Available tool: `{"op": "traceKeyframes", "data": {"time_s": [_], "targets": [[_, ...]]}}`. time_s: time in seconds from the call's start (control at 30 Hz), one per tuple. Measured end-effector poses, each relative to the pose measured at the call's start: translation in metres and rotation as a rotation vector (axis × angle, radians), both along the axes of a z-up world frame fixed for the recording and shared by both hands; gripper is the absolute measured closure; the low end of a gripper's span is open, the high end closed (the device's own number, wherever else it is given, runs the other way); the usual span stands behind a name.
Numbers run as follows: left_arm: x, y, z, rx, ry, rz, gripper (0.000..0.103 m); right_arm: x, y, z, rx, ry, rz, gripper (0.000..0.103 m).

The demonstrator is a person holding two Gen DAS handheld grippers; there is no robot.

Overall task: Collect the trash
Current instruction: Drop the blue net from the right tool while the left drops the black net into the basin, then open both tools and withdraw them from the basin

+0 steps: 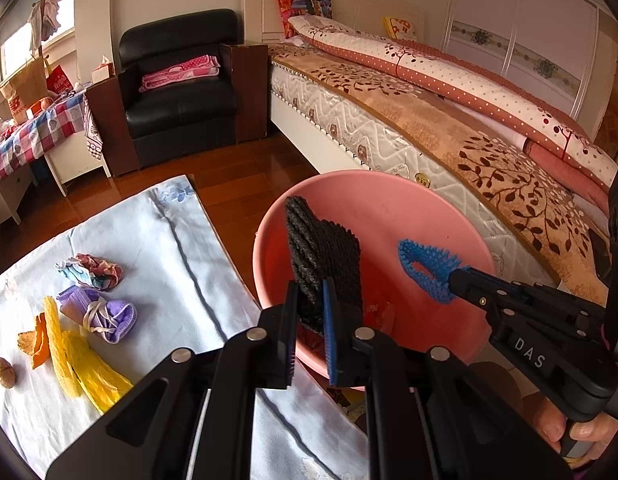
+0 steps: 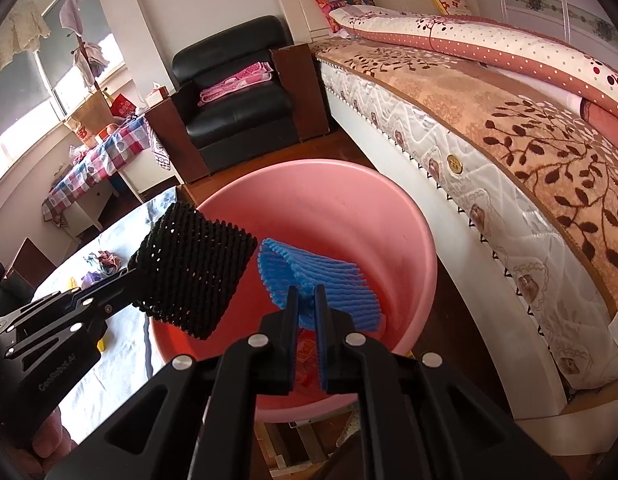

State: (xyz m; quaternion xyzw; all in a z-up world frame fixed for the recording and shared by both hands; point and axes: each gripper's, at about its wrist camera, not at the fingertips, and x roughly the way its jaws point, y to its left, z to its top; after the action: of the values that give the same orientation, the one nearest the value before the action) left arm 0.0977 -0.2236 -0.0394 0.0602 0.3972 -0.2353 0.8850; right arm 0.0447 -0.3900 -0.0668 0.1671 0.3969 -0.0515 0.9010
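A pink plastic basin [image 1: 389, 208] [image 2: 349, 208] stands beside the cloth-covered table. My left gripper [image 1: 311, 292] [image 2: 129, 280] is shut on a black foam net sleeve [image 1: 321, 256] [image 2: 201, 272] held over the basin. My right gripper [image 2: 307, 292] [image 1: 455, 280] is shut on a blue foam net sleeve [image 2: 333, 280] [image 1: 425, 268], also above the basin. Red wrappers [image 1: 379, 312] lie in the basin's bottom. On the pale blue cloth [image 1: 149, 248] remain a crumpled paper [image 1: 91, 270], a purple mask [image 1: 105, 314], orange peel [image 1: 39, 340], yellow foam net [image 1: 85, 364] and a walnut [image 1: 5, 372].
A bed [image 1: 449, 120] with a patterned quilt runs along the right, close to the basin. A black armchair [image 1: 181, 84] stands at the back, a checked-cloth table [image 1: 37, 128] at the left. Wooden floor [image 1: 245, 176] lies between. A hand [image 1: 577, 432] grips the right tool.
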Motion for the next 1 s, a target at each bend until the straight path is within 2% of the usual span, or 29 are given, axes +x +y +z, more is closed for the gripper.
{"op": "traceKeyframes", "data": {"time_s": [0.17,0.3,0.33,0.47,0.53,0.6,0.67,1.0], "targets": [[-0.001,0.001,0.003,-0.010,-0.005,-0.011,0.091,0.001,0.002,-0.002,-0.006,0.007,-0.001,0.096],[0.001,0.005,0.005,-0.028,0.004,-0.001,0.071,0.002,0.002,-0.003,-0.007,0.008,-0.004,0.093],[0.001,0.006,0.005,-0.033,0.003,0.002,0.069,0.002,0.002,-0.003,-0.007,0.008,-0.006,0.091],[0.000,0.009,0.009,-0.048,0.001,0.006,0.069,0.002,0.001,-0.005,-0.007,0.011,-0.016,0.086],[0.000,0.010,0.010,-0.053,0.000,0.007,0.069,0.001,0.000,-0.005,-0.009,0.010,-0.020,0.078],[-0.001,0.011,0.012,-0.059,-0.003,0.007,0.068,-0.001,0.001,-0.003,-0.024,0.000,-0.031,0.064],[-0.003,0.012,0.013,-0.062,-0.004,0.007,0.068,-0.002,0.002,0.000,-0.044,-0.010,-0.038,0.058],[-0.012,0.025,0.023,-0.089,-0.018,0.019,0.068,-0.012,0.015,0.023,-0.086,-0.052,-0.037,0.053]]}}
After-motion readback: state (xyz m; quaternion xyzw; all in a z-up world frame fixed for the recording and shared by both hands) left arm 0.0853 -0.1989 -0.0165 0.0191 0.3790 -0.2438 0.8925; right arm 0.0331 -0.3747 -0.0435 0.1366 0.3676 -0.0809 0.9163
